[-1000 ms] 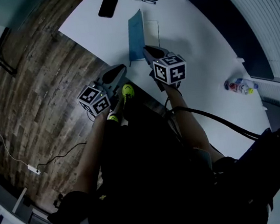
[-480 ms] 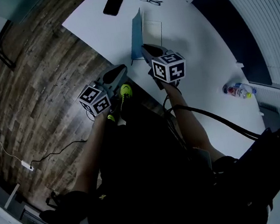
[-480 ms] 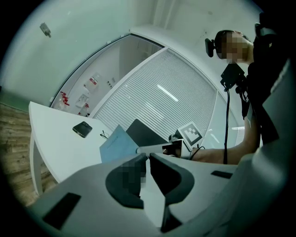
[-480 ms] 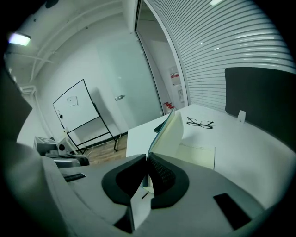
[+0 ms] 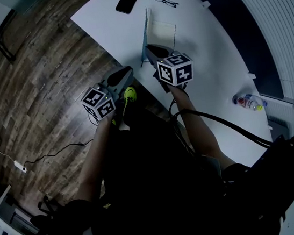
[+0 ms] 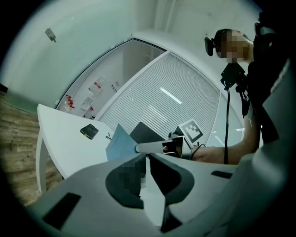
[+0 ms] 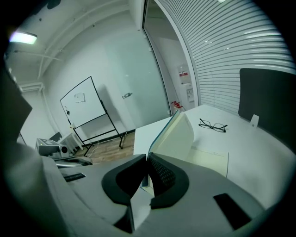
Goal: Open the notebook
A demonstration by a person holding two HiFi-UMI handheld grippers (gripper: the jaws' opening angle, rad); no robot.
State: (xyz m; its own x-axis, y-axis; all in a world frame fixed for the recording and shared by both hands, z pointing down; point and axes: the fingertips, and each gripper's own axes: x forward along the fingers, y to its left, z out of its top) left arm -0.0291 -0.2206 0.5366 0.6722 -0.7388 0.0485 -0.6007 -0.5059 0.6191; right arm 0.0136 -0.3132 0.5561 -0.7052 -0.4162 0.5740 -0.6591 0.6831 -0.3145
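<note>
My right gripper (image 7: 147, 159), clamped on the upright blue cover (image 5: 145, 36) of the notebook (image 5: 163, 30), should arc it over the spine slowly, without dragging.

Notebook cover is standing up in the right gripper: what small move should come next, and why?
Probably swing the right gripper away from the cream pages and lower the blue cover flat onto the table. The cover stands about upright, pinched between the jaws, with the pages bare beside it, so the notebook looks only half open.
</note>
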